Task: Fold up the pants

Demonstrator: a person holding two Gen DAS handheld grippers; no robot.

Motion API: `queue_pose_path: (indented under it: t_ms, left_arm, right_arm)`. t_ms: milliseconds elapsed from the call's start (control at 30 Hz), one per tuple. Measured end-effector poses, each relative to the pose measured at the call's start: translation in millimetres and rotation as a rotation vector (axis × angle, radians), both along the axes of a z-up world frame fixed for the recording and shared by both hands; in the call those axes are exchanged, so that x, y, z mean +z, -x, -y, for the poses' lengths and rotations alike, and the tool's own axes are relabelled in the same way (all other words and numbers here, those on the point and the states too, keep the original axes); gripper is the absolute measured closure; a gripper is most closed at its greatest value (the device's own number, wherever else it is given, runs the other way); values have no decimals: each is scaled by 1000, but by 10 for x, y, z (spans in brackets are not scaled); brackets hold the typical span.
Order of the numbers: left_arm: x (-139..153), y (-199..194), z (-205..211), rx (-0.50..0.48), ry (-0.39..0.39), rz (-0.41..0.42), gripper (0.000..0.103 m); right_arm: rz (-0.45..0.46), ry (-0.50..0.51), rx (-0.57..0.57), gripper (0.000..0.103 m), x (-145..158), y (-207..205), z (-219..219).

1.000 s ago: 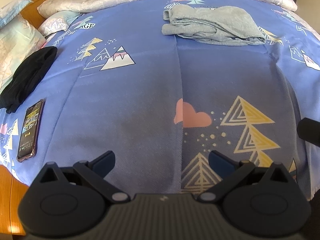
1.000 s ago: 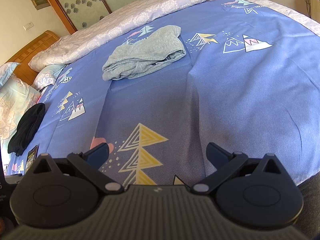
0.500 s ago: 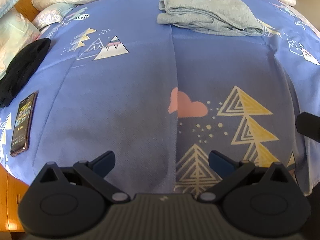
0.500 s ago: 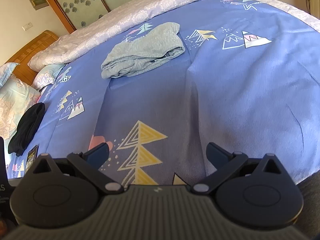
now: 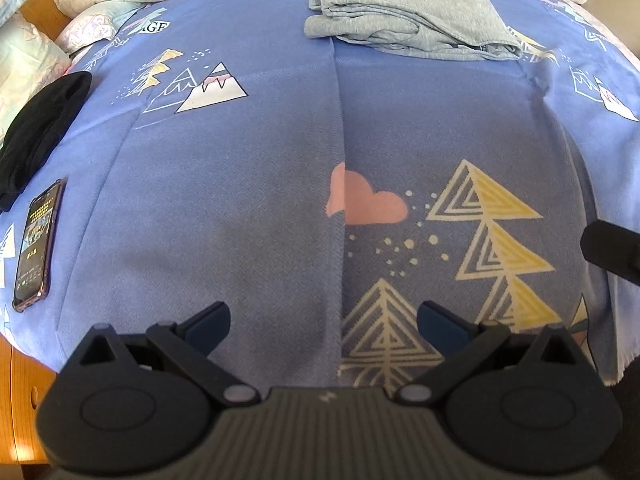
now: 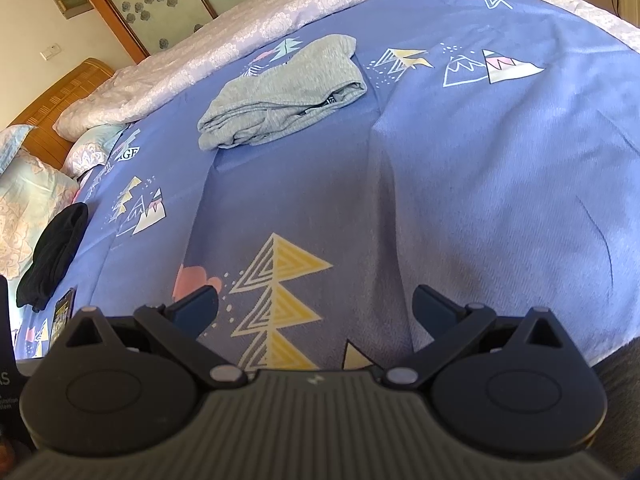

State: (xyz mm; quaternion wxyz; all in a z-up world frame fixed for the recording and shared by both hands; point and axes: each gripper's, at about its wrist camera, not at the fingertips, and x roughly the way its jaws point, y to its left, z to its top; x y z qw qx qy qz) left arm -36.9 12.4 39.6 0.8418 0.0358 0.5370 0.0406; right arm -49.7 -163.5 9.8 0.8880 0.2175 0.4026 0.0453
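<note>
Grey pants [image 5: 408, 20] sit bunched at the far side of the bed [image 5: 240, 160], well away from both claws. Left claw [image 5: 324, 318] and right claw [image 6: 316, 304] hang spread apart, empty. Looks soft, light, floppy; I'd pinch the waistband corners.

Both cams sit low at the near edge of the bed, looking forward along their own fingers across the blue bedspread [image 5: 248, 184]. The left one faces fairly straight up the bed; the right one angles toward the headboard [image 6: 60, 92]. Both catch the far-off folded grey pants [image 5: 408, 20], black garment [image 6: 54, 256] and phone [image 5: 36, 240].
</note>
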Motion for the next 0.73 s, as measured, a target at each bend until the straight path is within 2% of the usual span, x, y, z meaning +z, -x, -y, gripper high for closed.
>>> queue_pose_path:
  t_ms: [467, 633, 733]
  left_arm:
    - [-27, -7, 14, -1, 2, -4, 0]
    - [61, -6, 14, -25, 51, 22, 0]
    - [132, -32, 53, -42, 47, 54, 0]
  right_arm:
    - [-3, -2, -1, 0, -16, 7, -4]
    - [-3, -2, 0, 0, -14, 6, 2]
    - [10, 8, -2, 0, -14, 16, -8]
